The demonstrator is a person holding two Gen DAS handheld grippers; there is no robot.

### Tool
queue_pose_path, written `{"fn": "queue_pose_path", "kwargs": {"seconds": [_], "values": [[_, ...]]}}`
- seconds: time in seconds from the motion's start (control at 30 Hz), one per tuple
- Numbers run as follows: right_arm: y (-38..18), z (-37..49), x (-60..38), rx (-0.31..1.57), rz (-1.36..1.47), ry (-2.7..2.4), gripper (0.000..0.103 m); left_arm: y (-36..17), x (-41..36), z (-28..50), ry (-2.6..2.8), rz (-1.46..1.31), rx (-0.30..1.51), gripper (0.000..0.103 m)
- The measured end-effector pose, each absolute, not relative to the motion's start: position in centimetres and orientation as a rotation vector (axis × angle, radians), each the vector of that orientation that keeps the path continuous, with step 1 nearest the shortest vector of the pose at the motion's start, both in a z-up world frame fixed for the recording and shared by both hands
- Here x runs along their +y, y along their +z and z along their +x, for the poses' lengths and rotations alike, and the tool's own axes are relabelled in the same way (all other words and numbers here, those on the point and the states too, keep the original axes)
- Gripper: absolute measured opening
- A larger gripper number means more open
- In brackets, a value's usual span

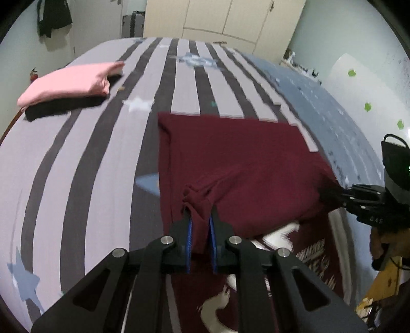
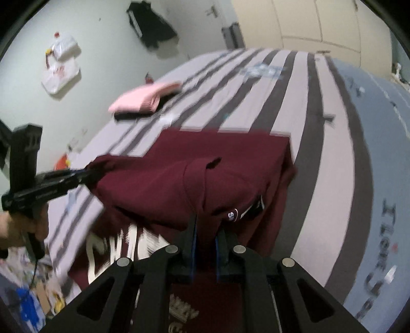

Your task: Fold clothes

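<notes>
A maroon shirt [image 1: 230, 164] with white print lies on the striped bed, its near part lifted and doubled over the rest. My left gripper [image 1: 200, 217] is shut on a bunched edge of the maroon shirt [image 2: 205, 179]. My right gripper [image 2: 206, 228] is shut on the other lifted edge, near a small white logo. Each gripper shows in the other's view: the right gripper [image 1: 330, 193] at the right, the left gripper [image 2: 88, 175] at the left, both pinching the cloth. White lettering on the shirt's lower layer shows beneath the raised fold.
A folded pink garment [image 1: 69, 84] sits on a folded black one [image 1: 61, 107] at the bed's far left. The striped bedspread [image 1: 89, 166] spreads left and ahead, with a blue-grey band [image 2: 384, 158] on the right. Cupboards [image 1: 230, 20] stand beyond. A hand [image 2: 15, 228] holds the left gripper.
</notes>
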State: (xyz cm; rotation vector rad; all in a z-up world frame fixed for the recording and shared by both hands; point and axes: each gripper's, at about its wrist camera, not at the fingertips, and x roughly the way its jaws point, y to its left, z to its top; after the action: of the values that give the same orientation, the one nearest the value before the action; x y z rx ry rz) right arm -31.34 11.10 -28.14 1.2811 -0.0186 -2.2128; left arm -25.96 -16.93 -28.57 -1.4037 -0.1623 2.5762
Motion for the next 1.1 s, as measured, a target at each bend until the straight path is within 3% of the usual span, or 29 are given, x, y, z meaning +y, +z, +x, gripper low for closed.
{"fn": "queue_pose_path", "kwargs": {"seconds": [0.23,0.5,0.67,0.87,1.1], "values": [[-29.5,-25.7,11.3,-0.023,1.334,-2.204,0.013,-29.0,-17.3,-23.3,2.524,-1.439,-0.154,0.01],[-28.8,-21.6,12.3,-0.02,1.447,-2.189,0.021,-28.1,-18.1,-19.7,2.473,-1.519,-0.163,0.02],[-27.4,-19.7,14.5,-0.04,1.485,-2.208,0.022,-27.7,-18.1,-19.8,2.495,-1.521,-0.179,0.021],[-24.9,-21.3,17.0,-0.198,1.426,-2.331,0.027,-27.5,-18.0,-20.6,2.529,-1.509,-0.193,0.022],[-26.7,-25.5,14.5,-0.265,1.396,-2.374,0.028,-28.4,-17.8,-21.5,2.539,-1.535,-0.211,0.024]]}}
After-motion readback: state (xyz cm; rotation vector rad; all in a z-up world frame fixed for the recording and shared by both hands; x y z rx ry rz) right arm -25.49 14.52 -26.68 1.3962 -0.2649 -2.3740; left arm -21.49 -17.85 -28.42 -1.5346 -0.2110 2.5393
